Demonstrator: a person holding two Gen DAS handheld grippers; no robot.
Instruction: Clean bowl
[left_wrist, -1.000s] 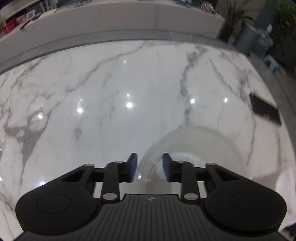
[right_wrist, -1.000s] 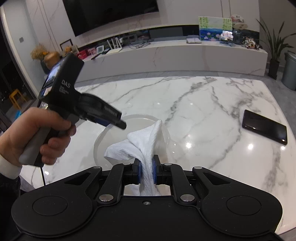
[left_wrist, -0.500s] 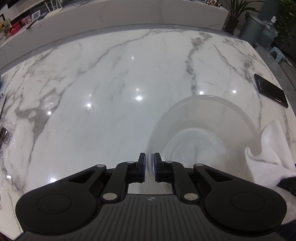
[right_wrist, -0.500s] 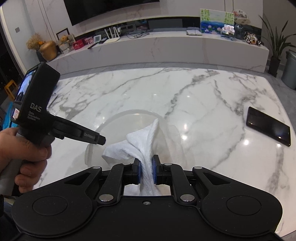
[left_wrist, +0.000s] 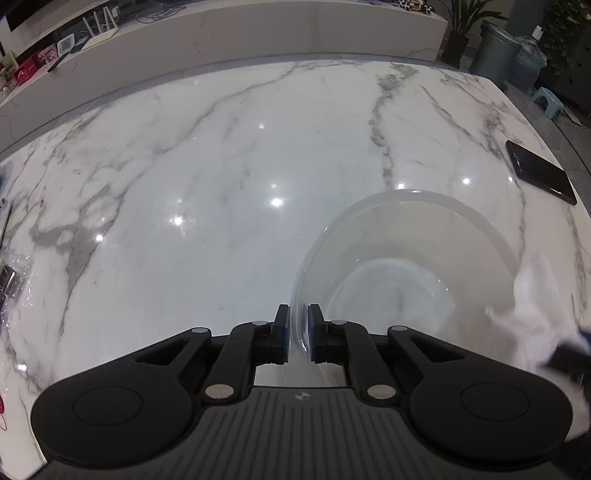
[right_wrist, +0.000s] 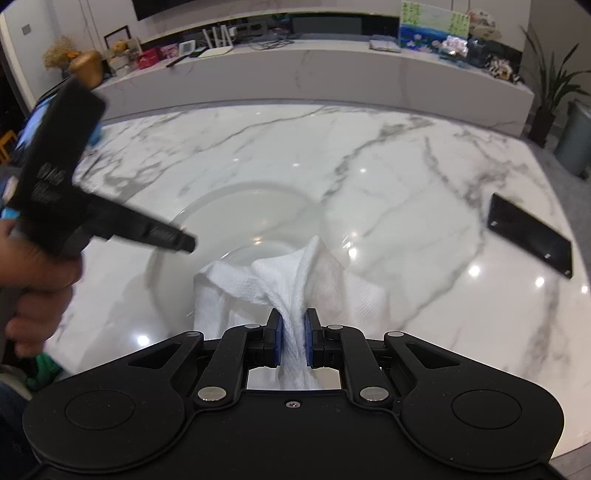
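Left gripper (left_wrist: 297, 334): blue-padded fingers drawn in tight on the near rim of the clear bowl (left_wrist: 406, 258), one pad inside the wall, one outside. The rim runs straight up between them. From the right wrist view the same tool reaches in from the left edge, its black finger bar ending at the bowl's left rim (right_wrist: 173, 240), body blurred. It points right and slightly downward. A hand (right_wrist: 33, 284) wraps the grey handle below the body, fingers curled around it, knuckles toward the camera.

Right gripper (right_wrist: 293, 339): fingers pinched together on a bunched white cloth (right_wrist: 280, 280). The cloth is squeezed to a narrow neck between the pads, then fans out forward and to both sides. Its forward folds lie over the near rim and into the bowl; whether they touch the bottom cannot be told. In the left wrist view the cloth shows as a white blur at the bowl's right side (left_wrist: 535, 306), with a dark piece of the right tool just behind it at the frame edge.

Bowl: transparent, wide-mouthed, sitting on the white marble table (left_wrist: 221, 166), held at the left rim and met by the cloth at the near side. Whether its base is flat on the marble or tipped cannot be told.

Further out: a black phone (right_wrist: 530, 234) lies flat on the table, well apart to the right of the bowl. Crinkled clear wrapping (left_wrist: 14, 280) sits at the table's far left edge. Beyond the table, a long white counter (right_wrist: 295, 70) with clutter along its top.
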